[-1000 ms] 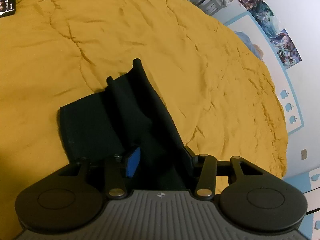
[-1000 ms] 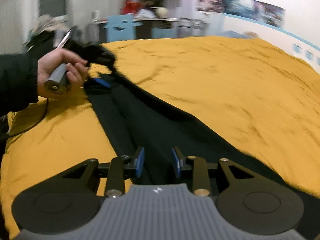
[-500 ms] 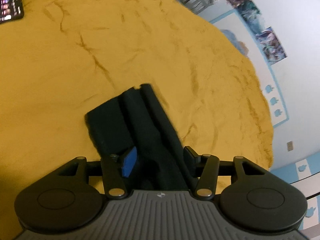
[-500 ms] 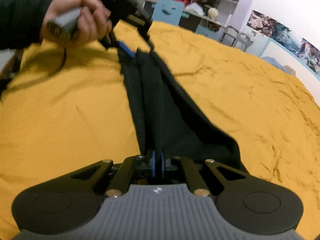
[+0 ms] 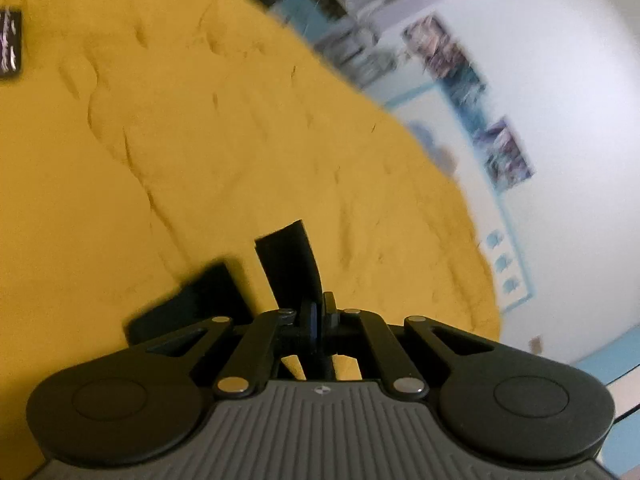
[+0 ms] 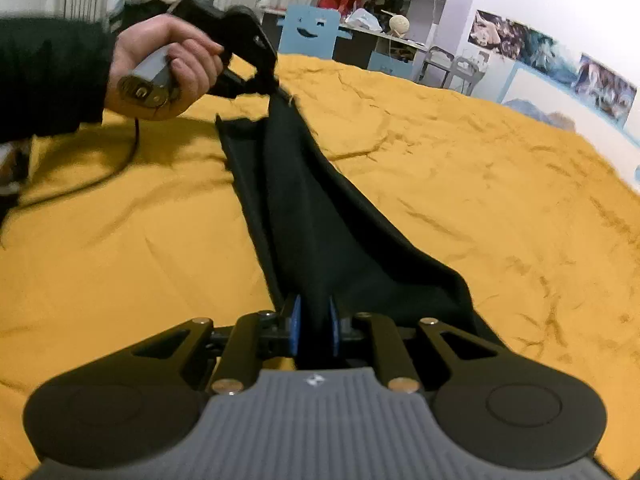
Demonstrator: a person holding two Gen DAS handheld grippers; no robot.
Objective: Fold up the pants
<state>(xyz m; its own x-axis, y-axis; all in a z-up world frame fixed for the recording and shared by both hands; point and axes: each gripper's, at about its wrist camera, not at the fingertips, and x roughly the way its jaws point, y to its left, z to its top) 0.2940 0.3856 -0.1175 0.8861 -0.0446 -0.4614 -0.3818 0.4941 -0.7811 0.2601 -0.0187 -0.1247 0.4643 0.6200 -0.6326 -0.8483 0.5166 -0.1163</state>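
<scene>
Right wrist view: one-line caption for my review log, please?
Right gripper and left gripper each clamp an end of the black pants, lifting them above the yellow bedspread.

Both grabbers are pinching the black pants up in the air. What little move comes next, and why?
Probably carry both ends sideways together and lower them flat. The left gripper and right gripper are each shut on the pants, which hang stretched between them above the yellow blanket, not yet laid down folded.

Black pants [image 6: 320,216] on mustard-yellow bedspread [image 6: 480,184], blue pads [image 6: 295,324], lt-blue chair [image 6: 312,32]
</scene>
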